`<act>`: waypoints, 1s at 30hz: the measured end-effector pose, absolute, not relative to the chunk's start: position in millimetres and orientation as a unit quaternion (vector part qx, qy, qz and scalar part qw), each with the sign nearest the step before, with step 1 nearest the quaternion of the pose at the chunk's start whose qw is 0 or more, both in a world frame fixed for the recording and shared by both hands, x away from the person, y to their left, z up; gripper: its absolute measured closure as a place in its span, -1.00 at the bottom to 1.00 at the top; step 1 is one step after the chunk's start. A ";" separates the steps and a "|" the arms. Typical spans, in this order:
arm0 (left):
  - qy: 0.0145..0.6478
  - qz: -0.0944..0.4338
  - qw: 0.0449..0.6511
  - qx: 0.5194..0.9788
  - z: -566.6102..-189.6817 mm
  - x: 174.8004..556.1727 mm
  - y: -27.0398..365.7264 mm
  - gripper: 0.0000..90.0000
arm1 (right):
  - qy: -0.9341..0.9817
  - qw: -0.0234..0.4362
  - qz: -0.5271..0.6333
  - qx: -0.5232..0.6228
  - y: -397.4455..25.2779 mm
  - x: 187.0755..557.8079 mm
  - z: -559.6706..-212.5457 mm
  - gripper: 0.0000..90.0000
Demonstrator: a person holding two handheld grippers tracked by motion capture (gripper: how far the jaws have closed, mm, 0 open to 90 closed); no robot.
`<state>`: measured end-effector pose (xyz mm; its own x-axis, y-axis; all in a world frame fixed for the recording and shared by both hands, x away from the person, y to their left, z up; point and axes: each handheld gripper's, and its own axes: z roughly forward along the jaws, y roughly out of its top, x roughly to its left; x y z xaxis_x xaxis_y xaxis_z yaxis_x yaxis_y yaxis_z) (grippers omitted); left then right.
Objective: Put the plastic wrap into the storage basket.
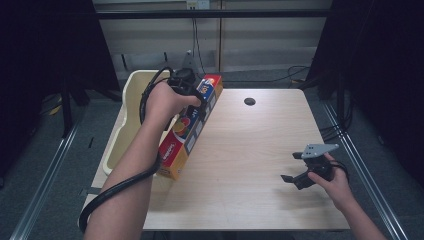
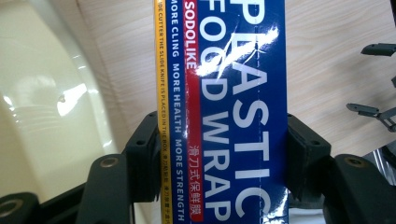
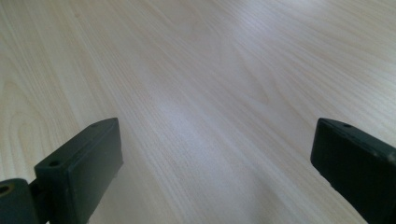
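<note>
In the high view the left hand (image 1: 162,102) covers most of the left gripper (image 1: 192,90), so its jaws are hidden there, and the near end of the plastic food wrap box (image 1: 187,132) sits partly behind the forearm. In the left gripper view the box (image 2: 224,112) runs off the top and bottom edges, so neither end shows. That view does show the 2 black jaws pressed against the box's 2 long sides, closed on it. The grip is near the box's far end. The box's long axis runs from the near left of the wooden table (image 1: 250,150) toward the far middle, along the table's left edge, just beside a cream plastic tub (image 1: 127,115). Whether the box rests on the table or is lifted I cannot tell. The right gripper (image 1: 295,170), held by the right hand (image 1: 335,182) at the near right, well apart from the box, has its jaws spread wide over bare wood with nothing between them
</note>
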<state>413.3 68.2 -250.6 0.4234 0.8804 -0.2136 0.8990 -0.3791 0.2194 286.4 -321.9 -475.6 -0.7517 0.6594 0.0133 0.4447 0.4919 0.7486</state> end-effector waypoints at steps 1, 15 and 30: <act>0.539 -0.029 0.153 0.828 -249.7 412.8 69.4 -0.10 | 0.852 0.140 0.387 0.324 -321.8 286.5 -475.7 -0.96; 0.557 -0.023 0.156 0.815 -232.2 408.0 96.9 -0.10 | 0.851 0.141 0.386 0.327 -322.0 286.8 -475.7 -0.95; 0.574 -0.017 0.151 0.805 -228.4 404.7 122.0 -0.10 | 0.851 0.149 0.381 0.329 -322.2 286.3 -475.9 -0.95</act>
<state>404.7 122.0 -228.4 0.3409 0.9185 -0.2002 0.9286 -0.2958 0.2240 286.3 -322.2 -475.9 -0.7391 0.6735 -0.0024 0.4468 0.4931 0.7465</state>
